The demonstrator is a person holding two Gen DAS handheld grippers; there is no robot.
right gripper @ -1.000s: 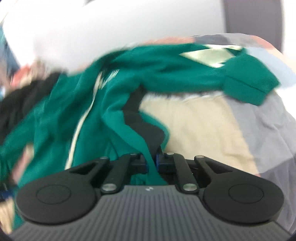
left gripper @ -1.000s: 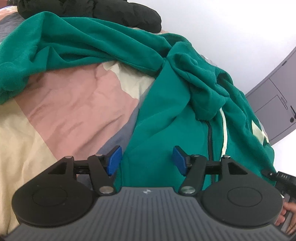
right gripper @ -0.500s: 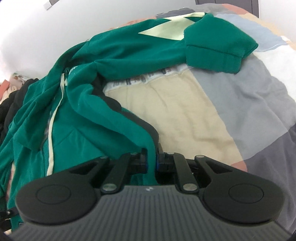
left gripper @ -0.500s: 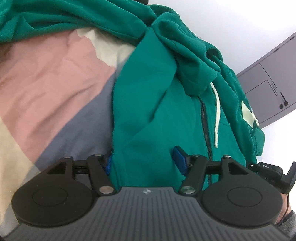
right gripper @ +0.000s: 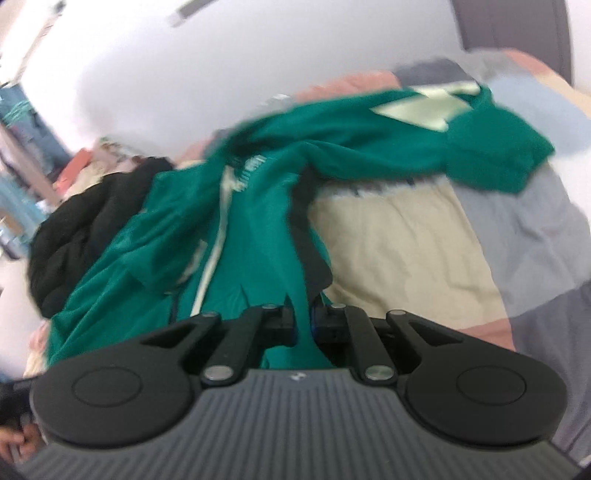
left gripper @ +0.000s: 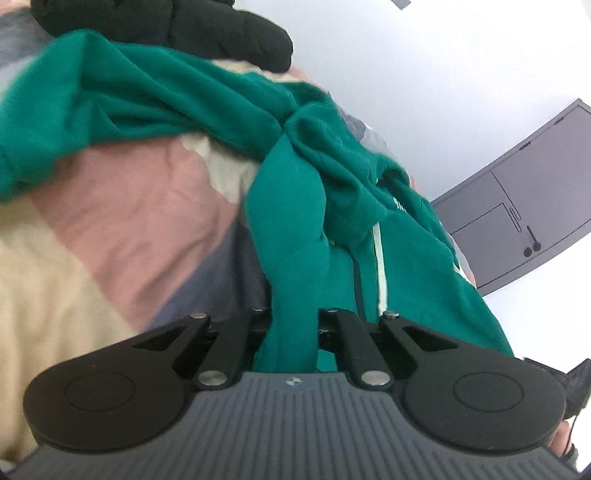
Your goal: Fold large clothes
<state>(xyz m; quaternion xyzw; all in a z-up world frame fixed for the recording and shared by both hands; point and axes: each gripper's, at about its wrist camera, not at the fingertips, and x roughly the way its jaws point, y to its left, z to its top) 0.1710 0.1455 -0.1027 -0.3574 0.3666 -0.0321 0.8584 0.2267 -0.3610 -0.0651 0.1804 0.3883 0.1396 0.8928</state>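
The big green hoodie [left gripper: 295, 229] lies crumpled on the patchwork bed cover [left gripper: 122, 221]. Both claws have a bit of it. The left claw [left gripper: 293, 326] is squeezed shut on a thick bunch of the bottom edge. The right claw [right gripper: 303, 325] is pinched tight on a thinner bit of that same edge.

From each claw the hoodie runs straight away, toward 12 o'clock. That is its long way, from hem up to hood. In the left view one sleeve [left gripper: 92, 110] trails off to 10 o'clock. In the right view the other sleeve [right gripper: 480, 155] reaches out to 1 o'clock, with its cuff on the cover.

A black coat [left gripper: 192, 33] sits at the far end, just past the hood.

I think the hoodie needs pulling flat next. Both claws look about as near to it, so they should pull together.
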